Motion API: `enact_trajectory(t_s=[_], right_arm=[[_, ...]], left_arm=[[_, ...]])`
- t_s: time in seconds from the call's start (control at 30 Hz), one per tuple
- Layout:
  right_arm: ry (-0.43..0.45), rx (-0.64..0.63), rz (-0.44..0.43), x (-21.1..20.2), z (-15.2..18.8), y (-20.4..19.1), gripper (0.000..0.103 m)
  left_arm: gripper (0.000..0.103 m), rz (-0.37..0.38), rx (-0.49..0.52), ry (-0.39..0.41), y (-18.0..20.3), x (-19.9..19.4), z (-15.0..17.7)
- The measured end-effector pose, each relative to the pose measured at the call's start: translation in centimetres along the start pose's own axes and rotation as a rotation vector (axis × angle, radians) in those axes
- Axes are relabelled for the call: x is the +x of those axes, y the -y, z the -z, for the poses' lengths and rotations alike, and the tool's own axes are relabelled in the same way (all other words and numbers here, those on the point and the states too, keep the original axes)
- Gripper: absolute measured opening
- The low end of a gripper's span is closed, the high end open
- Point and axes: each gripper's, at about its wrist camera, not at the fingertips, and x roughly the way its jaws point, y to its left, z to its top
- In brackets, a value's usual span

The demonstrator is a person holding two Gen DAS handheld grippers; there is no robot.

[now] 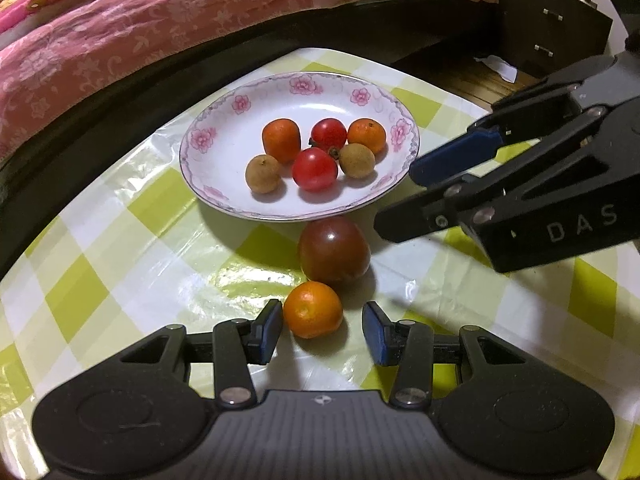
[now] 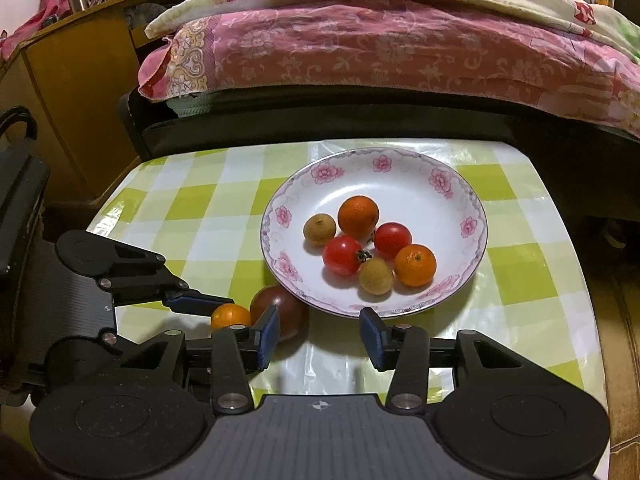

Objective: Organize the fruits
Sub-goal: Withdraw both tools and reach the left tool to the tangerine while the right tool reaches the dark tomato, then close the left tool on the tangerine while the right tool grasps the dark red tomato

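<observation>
A white floral plate (image 1: pixel 224 128) (image 2: pixel 440 208) holds several small fruits: two red cherry tomatoes, two orange kumquats and two brown longans. On the tablecloth in front of it lie a dark red-brown tomato (image 1: pixel 334 250) (image 2: pixel 280 308) and a small orange (image 1: pixel 313 310) (image 2: pixel 229 316). My left gripper (image 1: pixel 323 330) is open, its pads on either side of the small orange, the left pad close to it. My right gripper (image 2: pixel 319 338) is open and empty, just in front of the plate; it shows in the left wrist view (image 1: pixel 404 200) to the right of the plate.
The small table (image 2: pixel 192 208) has a green-and-white checked plastic cloth. A bed with a pink floral quilt (image 2: pixel 380 44) runs behind it. A wooden cabinet (image 2: pixel 68 92) stands at the left and dark drawers (image 1: pixel 552 36) at the far right.
</observation>
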Motion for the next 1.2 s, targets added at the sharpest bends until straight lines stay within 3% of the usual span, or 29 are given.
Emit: enact_trajectory(t_s=[0.2,0.53,0.87,1.1,1.2], right_arm=[[-0.020,0.012,-0.024,0.4,0.1,-0.3,0.041],[-0.066,0.049,-0.063,1.8,0.5,-0.7,0.041],[-0.074,0.172,-0.100,4.2,0.3,-0.4,0.044],[-0.040,0.119,-0.067,5.0,0.1,-1.5,0.046],[-0.040,0.055,-0.026,5.1,0.3,-2.2,0.037]], left_arm=[[0.038,-0.023,0.005,0.012,0.1,-0.3,0.0],[0.038,-0.025,0.020,-0.008,-0.4,-1.3,0.3],[0.038,-0.017,-0.010,-0.003,-1.1,-1.9,1.2],[0.038,-0.025,-0.025,-0.007,-1.1,-1.8,1.9],[0.038,-0.031,-0.021,0.005,-0.9,-1.9,2.2]])
